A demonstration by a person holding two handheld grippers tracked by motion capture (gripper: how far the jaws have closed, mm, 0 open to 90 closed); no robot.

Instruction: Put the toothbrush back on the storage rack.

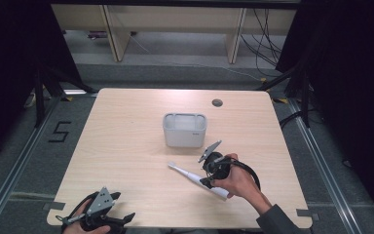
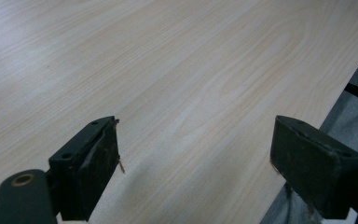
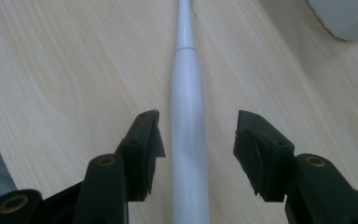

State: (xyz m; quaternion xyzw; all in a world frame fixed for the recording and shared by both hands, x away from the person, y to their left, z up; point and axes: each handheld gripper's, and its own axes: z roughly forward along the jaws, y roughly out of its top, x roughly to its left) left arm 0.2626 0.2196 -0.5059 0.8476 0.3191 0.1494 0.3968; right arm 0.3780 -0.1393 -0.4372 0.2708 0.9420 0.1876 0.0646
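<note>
A white electric toothbrush (image 1: pixel 197 179) lies flat on the light wooden tabletop (image 1: pixel 126 146), set on a diagonal in the high view: its brush head points toward the far left, and its thicker handle end runs under the person's right hand (image 1: pixel 241 183) near the front right part of the tabletop. Just beyond it, toward the middle of the tabletop, stands a white rectangular container (image 1: pixel 184 129), open at the top, apart from the toothbrush.

The right gripper (image 1: pixel 210 171) sits over the handle. In the right gripper view the toothbrush (image 3: pixel 186 140) runs straight up the middle between the two black jaws, with a clear strip of wood showing on each side of the handle; the jaws stand apart and neither pad presses on it. A corner of the container (image 3: pixel 349 18) shows at the upper right of that view.

The left gripper (image 1: pixel 121 214) rests at the front left edge of the tabletop, held in the person's left hand (image 1: pixel 85 222), well apart from the toothbrush. In the left gripper view its jaws stand wide apart over bare wood (image 2: pixel 177 84), with nothing between them.
</note>
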